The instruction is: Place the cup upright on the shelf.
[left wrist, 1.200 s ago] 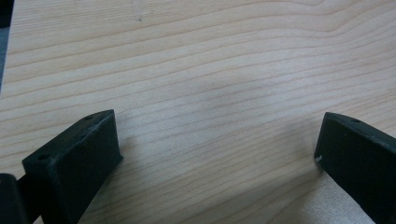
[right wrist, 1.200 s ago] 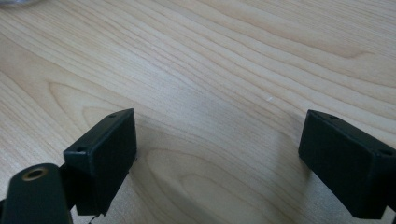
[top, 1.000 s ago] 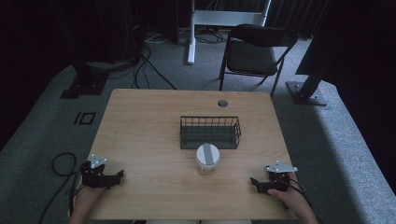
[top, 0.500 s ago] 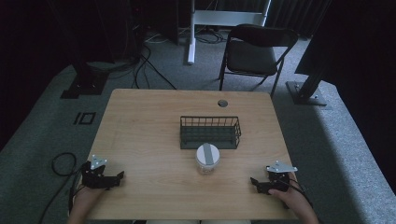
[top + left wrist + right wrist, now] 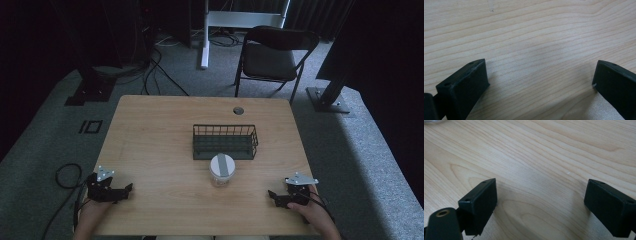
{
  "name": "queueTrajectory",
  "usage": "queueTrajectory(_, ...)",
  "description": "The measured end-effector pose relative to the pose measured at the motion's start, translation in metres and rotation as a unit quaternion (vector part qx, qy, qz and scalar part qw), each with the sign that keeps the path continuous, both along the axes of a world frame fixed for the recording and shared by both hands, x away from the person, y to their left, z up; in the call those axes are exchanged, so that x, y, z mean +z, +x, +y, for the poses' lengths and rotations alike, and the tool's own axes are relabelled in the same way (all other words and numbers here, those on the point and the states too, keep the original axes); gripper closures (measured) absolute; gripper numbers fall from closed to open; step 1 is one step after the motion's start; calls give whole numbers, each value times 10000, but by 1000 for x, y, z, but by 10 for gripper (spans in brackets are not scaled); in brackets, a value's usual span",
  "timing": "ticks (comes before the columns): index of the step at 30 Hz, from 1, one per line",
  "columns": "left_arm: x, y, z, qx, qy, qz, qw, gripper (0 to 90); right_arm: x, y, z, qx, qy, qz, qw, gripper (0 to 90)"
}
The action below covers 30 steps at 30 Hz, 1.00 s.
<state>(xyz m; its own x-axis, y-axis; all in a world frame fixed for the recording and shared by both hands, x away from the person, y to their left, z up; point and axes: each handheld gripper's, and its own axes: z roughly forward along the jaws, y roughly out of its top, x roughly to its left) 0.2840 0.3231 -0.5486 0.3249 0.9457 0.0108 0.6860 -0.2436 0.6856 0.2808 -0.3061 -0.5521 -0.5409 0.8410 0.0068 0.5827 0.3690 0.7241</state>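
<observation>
Jar (image 5: 222,170): upright, just in front of wire basket (image 5: 225,141).
Left tool (image 5: 128,189): jaws apart, left of jar.
Right tool (image 5: 271,195): jaws apart, right of jar.

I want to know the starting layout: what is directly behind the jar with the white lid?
Behind the jar stands the dark wire basket. Nothing shows inside it; the jar covers part of its front wall.

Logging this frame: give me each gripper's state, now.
Left gripper: open, holding nothing, over the bare table.
Right gripper: open, holding nothing.
</observation>
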Motion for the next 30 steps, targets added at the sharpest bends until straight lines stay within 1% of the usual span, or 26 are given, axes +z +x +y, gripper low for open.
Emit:
queueTrajectory(5,0,0,0,0,-1,0,10000,2,0,-1,3,20,13,-4,10000,110)
queueTrajectory(9,0,0,0,0,0,1,10000,2,1,-1,6,57,100,3,9999,110)
queueTrajectory(14,0,0,0,0,-2,-1,10000,2,6,0,11,121,169,-61,9998,110)
queueTrajectory(16,0,0,0,-1,1,0,10000,2,7,1,14,173,154,-75,9997,110)
queueTrajectory(18,0,0,0,-1,0,0,10000,2,8,2,17,232,208,-86,9995,110)
queueTrajectory(25,0,0,0,2,-3,-1,10000,2,10,6,30,424,203,-140,9988,110)
queueTrajectory(27,0,0,0,1,-2,-1,10000,2,10,7,34,476,248,-126,9985,110)
queueTrajectory(30,0,0,0,1,-3,-1,10000,2,10,8,39,548,250,-135,9981,110)
